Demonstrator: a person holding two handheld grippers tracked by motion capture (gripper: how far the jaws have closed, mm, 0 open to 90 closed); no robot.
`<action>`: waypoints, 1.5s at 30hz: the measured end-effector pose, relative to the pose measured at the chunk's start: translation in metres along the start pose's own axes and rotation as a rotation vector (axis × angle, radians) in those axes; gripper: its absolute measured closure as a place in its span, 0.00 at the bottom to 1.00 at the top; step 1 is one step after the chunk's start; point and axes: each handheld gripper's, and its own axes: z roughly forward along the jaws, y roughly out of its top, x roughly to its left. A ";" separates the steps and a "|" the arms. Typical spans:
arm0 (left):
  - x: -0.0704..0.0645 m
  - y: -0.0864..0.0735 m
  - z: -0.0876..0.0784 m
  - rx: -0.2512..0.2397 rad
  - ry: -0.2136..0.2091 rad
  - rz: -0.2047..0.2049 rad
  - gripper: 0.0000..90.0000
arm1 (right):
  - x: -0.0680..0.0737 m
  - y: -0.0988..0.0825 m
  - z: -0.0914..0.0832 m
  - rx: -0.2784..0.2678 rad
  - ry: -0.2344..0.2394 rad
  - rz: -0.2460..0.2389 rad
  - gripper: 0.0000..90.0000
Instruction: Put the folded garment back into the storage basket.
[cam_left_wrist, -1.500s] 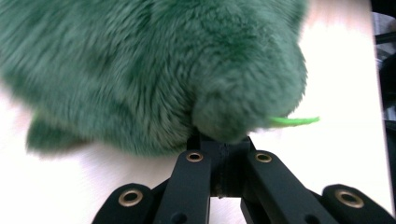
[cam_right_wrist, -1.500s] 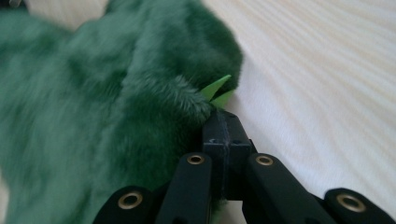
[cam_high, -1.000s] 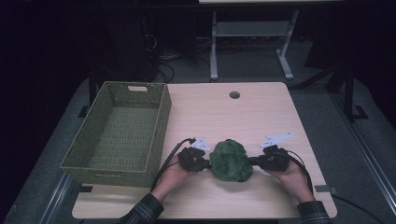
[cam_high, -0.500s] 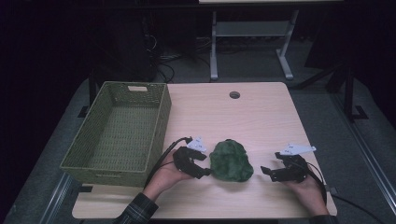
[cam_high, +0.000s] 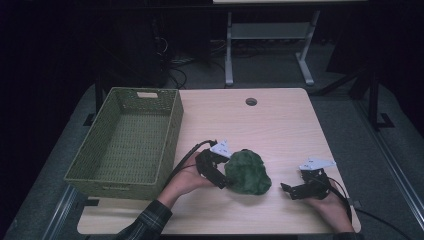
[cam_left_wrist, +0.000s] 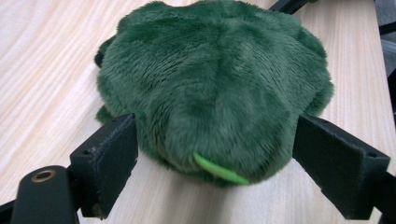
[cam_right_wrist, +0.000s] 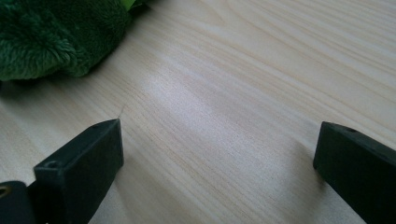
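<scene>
Now I am pulling my right gripper (cam_high: 292, 190) clear of the green plush toy (cam_high: 247, 172), jaws wide and empty, leaving my left gripper (cam_left_wrist: 215, 154) straddling it, not clamped, beside the wicker basket (cam_high: 125, 172) on the table (cam_high: 280, 125).

Fuzzy green plush toy (cam_left_wrist: 215, 88), matt wood-grain table (cam_right_wrist: 243, 93), woven basket (cam_high: 125, 140)

Open tabletop (cam_high: 260, 130) is being left free across the middle and upper right of the high view. The left side is being blocked by the woven basket (cam_high: 125, 142), and the lower middle by the green plush (cam_high: 247, 172), which is being flanked closely, possibly touched, by the left gripper (cam_high: 220, 172). Bare wood is being framed between the right gripper (cam_right_wrist: 217, 158)'s spread jaws.
</scene>
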 end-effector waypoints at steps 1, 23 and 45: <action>0.000 0.001 0.003 0.004 -0.007 0.002 0.15 | 0.000 0.000 0.000 0.000 0.000 0.000 0.01; -0.009 -0.003 0.043 0.123 0.023 0.074 0.14 | 0.000 0.000 0.000 0.000 0.005 -0.004 0.01; -0.007 -0.005 0.044 0.128 0.057 0.067 0.39 | 0.000 0.000 0.000 0.002 0.003 -0.001 0.01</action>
